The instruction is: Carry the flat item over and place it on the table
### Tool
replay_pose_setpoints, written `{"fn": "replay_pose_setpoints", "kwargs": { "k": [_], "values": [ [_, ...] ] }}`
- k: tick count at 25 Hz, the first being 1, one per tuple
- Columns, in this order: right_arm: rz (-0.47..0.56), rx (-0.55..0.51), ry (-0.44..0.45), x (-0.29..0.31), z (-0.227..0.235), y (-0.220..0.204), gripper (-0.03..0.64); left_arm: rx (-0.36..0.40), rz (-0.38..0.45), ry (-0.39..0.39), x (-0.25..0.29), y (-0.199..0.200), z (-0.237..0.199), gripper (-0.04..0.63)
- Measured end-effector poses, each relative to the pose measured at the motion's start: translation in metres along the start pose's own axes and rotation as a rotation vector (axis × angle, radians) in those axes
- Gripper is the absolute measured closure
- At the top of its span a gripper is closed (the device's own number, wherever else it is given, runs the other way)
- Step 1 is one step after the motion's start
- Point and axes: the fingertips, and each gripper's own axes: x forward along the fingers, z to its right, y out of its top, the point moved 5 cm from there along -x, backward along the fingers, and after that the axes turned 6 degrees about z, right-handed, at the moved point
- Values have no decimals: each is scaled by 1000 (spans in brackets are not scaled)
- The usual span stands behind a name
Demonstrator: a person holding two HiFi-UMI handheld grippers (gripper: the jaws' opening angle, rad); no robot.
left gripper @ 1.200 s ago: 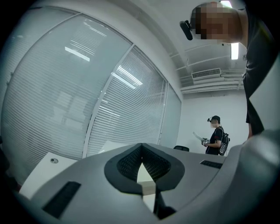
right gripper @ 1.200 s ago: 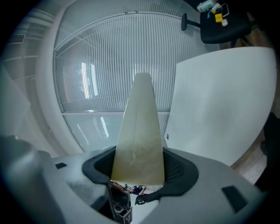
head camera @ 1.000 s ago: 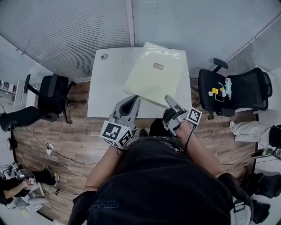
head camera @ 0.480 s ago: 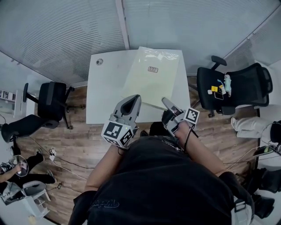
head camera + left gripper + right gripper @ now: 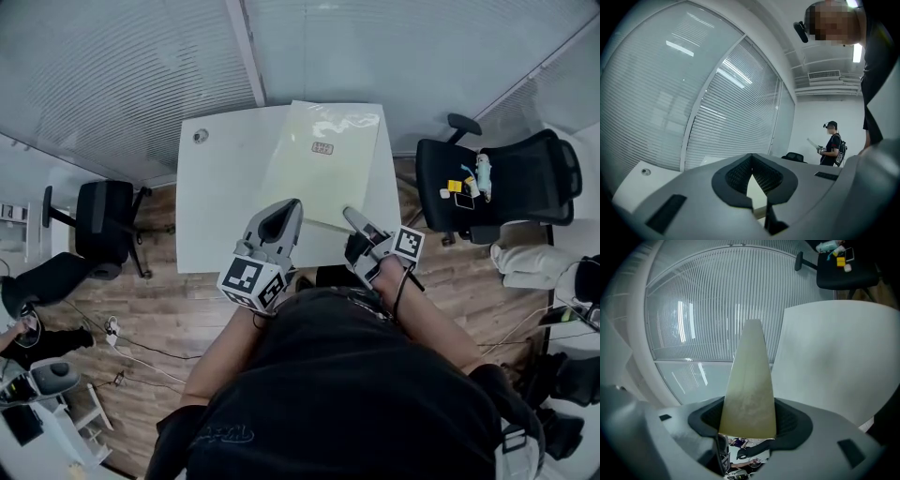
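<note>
A large, flat, pale yellow-green board (image 5: 323,173) with a small label hangs over the right half of the white table (image 5: 220,197). Whether it touches the table I cannot tell. My left gripper (image 5: 281,217) is shut on the board's near edge; in the left gripper view only a pale sliver of the board (image 5: 753,190) shows between the dark pads. My right gripper (image 5: 352,218) is shut on the same near edge further right. The board (image 5: 749,380) runs straight out from between the right gripper's jaws, with the table (image 5: 834,366) beside it.
A black office chair (image 5: 497,183) with small items on its seat stands right of the table; another black chair (image 5: 98,211) stands left. A small round fitting (image 5: 199,136) sits at the table's far left corner. Blinds line the wall behind. A person (image 5: 832,143) stands in the distance.
The table has drawn nearer and more central in the head view. The board has swung to lie more in line with the table's right side. Both grippers keep their hold.
</note>
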Motion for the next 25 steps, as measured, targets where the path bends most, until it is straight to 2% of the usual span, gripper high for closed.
{"fn": "replay_pose_setpoints", "kwargs": {
  "k": [25],
  "values": [
    [-49, 24, -107, 8, 44, 64, 325, -22, -83, 26, 73, -30, -8, 583]
  ]
}}
